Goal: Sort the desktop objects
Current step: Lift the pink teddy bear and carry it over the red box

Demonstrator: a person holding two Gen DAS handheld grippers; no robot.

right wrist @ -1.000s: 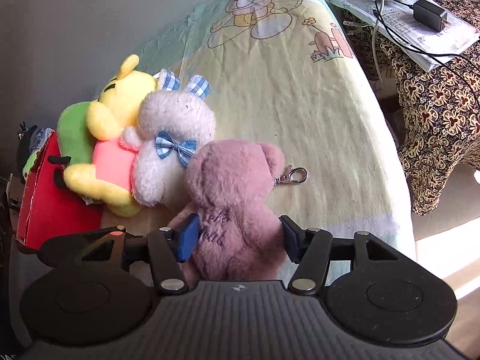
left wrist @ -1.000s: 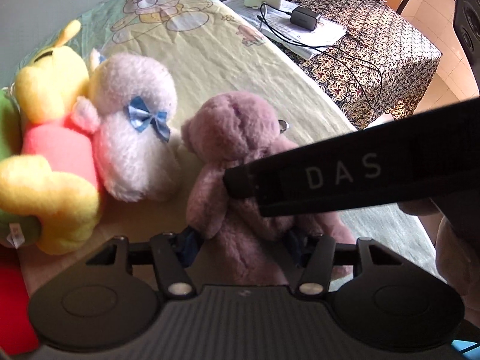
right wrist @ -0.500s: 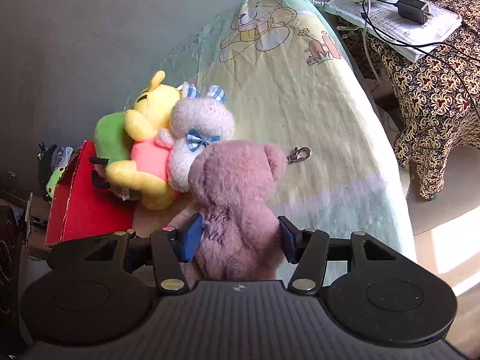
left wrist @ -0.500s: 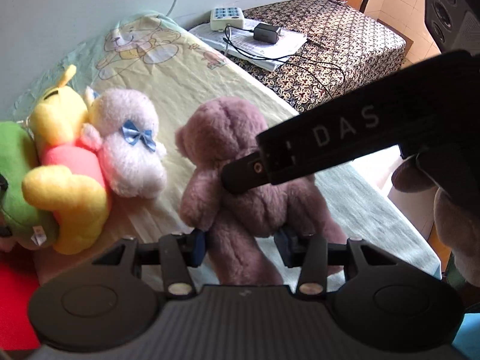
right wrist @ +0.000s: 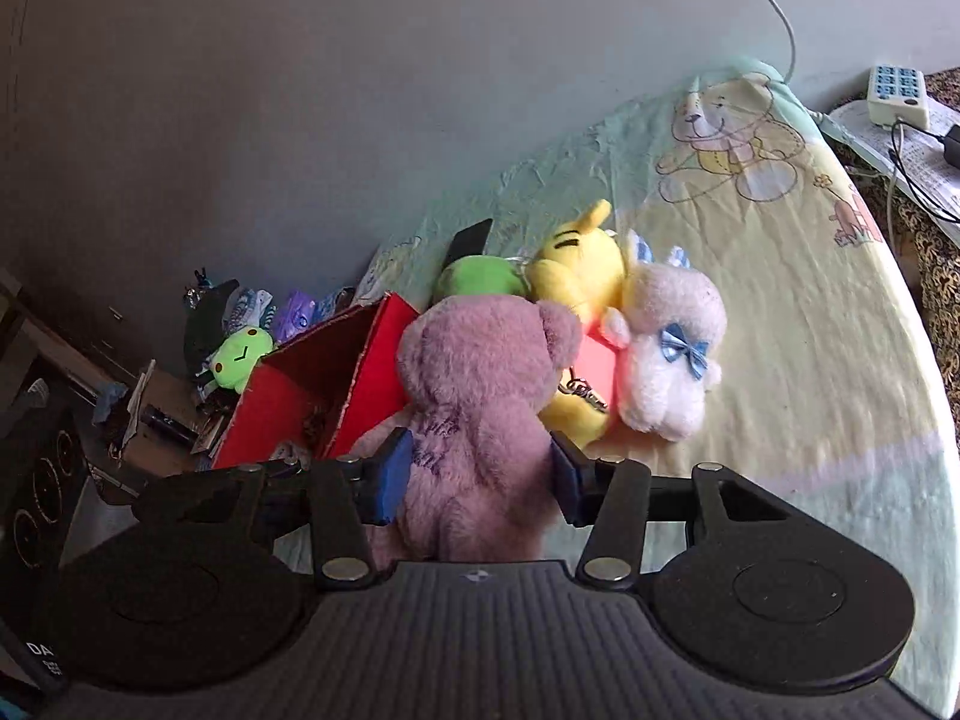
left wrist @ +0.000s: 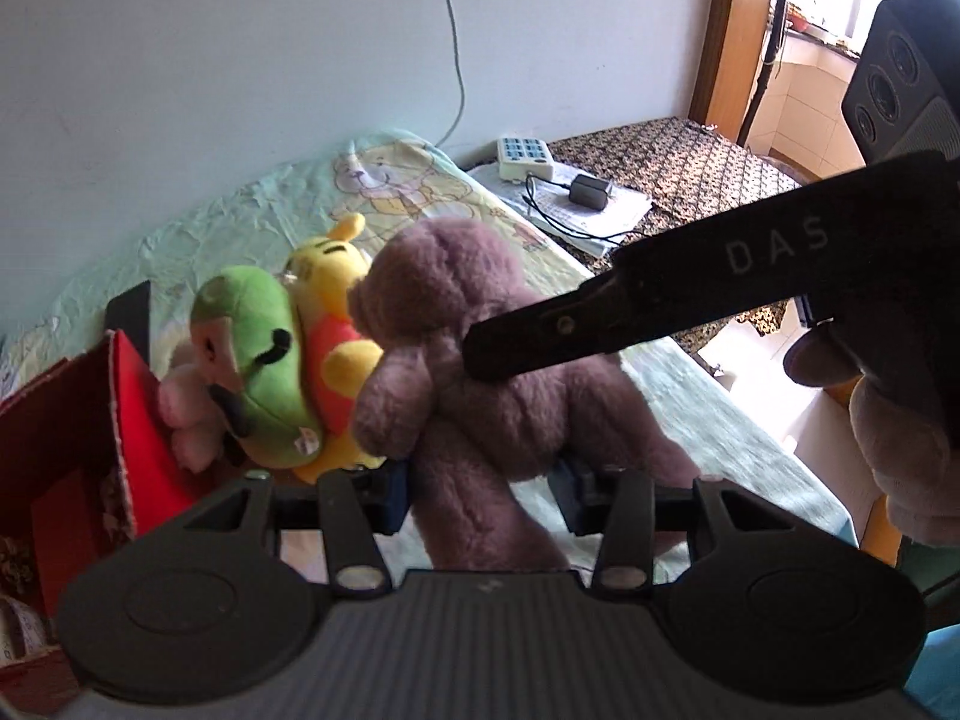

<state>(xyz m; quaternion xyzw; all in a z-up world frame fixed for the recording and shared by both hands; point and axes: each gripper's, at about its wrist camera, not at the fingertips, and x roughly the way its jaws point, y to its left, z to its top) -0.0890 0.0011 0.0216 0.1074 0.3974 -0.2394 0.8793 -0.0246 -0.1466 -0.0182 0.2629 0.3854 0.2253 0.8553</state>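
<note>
From the left wrist camera I see the mauve plush teddy bear [left wrist: 480, 360] held up off the bed, its legs hanging between my left gripper [left wrist: 480, 495] fingers; the blue pads sit at either side of one leg, but I cannot tell whether they press it. The black bar of my right gripper [left wrist: 660, 300] crosses in from the right against the bear's shoulder, with a gloved hand [left wrist: 906, 450] behind it. Left of the bear, the green plush toy [left wrist: 258, 354] and the yellow plush bear in a red shirt [left wrist: 336, 324] lean together beside the open red cardboard box [left wrist: 138, 420]. Further back, a white power strip [left wrist: 525, 156] lies on papers. From the right wrist camera, my right gripper [right wrist: 480, 480] has its fingers clenched on the mauve teddy's body, blue pads pressed into the fur on both sides. The bear sits just in front of the red box [right wrist: 336, 384], touching the yellow bear [right wrist: 576, 276], with the white plush toy with a blue bow [right wrist: 666, 348] beside it on the pale cartoon-print bedsheet [right wrist: 810, 330].
</note>
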